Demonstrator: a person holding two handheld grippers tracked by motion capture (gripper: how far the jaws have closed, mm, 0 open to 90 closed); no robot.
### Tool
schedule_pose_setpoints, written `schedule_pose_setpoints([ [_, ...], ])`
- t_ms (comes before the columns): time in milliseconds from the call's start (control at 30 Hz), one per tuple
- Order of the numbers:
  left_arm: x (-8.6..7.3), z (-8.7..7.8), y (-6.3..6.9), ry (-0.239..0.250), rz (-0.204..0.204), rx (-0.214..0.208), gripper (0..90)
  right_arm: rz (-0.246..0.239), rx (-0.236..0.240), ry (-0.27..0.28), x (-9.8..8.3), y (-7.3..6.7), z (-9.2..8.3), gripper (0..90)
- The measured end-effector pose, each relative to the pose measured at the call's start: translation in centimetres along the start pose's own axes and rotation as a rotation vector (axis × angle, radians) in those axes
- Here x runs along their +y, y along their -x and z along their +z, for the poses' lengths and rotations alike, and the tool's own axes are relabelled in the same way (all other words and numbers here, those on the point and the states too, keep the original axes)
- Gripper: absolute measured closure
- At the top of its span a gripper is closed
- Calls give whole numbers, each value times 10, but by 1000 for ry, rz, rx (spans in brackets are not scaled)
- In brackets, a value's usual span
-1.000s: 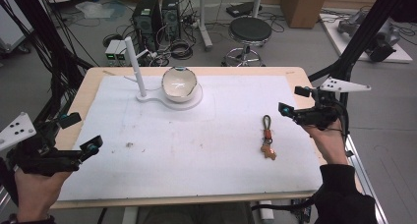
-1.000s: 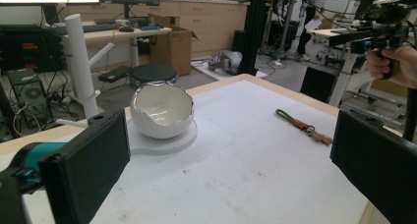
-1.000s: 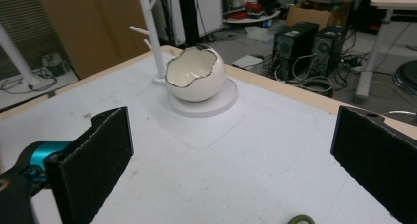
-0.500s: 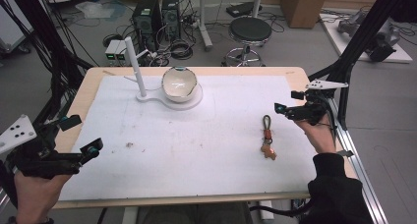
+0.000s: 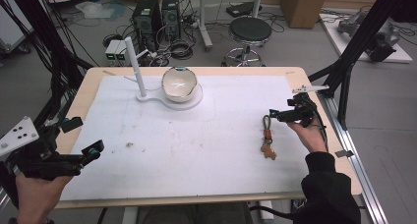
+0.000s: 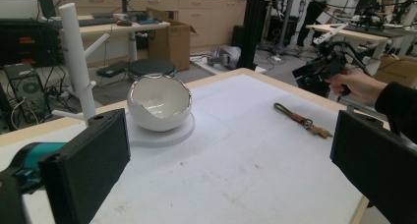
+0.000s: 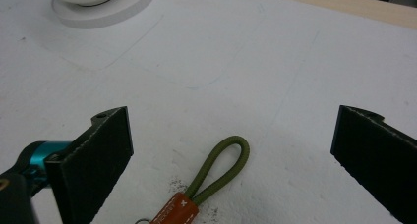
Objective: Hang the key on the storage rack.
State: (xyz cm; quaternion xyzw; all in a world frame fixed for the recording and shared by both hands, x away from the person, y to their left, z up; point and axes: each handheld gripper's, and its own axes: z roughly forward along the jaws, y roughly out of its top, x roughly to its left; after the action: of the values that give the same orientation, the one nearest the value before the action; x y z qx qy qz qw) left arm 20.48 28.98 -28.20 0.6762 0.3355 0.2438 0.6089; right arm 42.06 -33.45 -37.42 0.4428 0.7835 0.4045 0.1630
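Note:
A key strap (image 5: 267,135) with an olive-green cord loop, a brown leather tab and a metal ring lies flat on the white mat (image 5: 196,150) at the right. My right gripper (image 5: 274,114) is open, low over the mat just right of the loop end. In the right gripper view the loop (image 7: 219,170) lies between and just ahead of the wide-apart jaws of that gripper (image 7: 232,113), touching neither. My left gripper (image 5: 84,134) is open at the mat's near left corner, holding nothing. From there I see the strap (image 6: 300,118) and the right gripper (image 6: 314,74) farther off.
A white bowl with a chipped rim (image 5: 179,84) sits on a white round base (image 5: 195,101) at the back of the mat, beside a white upright post with pegs (image 5: 134,64). Small crumbs (image 5: 130,145) lie on the mat's left. A stool and computers stand beyond the table.
My right gripper has moved left and lower, from the table's right edge to just beside the strap's green loop. The left gripper has drifted slightly toward me. The strap has not moved.

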Motion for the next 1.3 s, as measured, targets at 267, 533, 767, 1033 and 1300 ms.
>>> schedule_pose_setpoints([
  [267,0,-4,-1,3,0,6,19,16,-4,-36,-3,2,12,12],
  [533,-2,-8,-3,2,-5,17,19,30,-11,-25,-3,1,16,12],
  [767,-2,-8,-4,1,-11,19,19,48,-6,-50,-2,-3,12,12],
  [1033,3,6,1,0,-7,-19,19,59,-13,-3,-2,-11,-19,12],
  [1300,-1,11,12,-16,-3,-63,19,92,-2,38,-24,-28,-43,12],
])
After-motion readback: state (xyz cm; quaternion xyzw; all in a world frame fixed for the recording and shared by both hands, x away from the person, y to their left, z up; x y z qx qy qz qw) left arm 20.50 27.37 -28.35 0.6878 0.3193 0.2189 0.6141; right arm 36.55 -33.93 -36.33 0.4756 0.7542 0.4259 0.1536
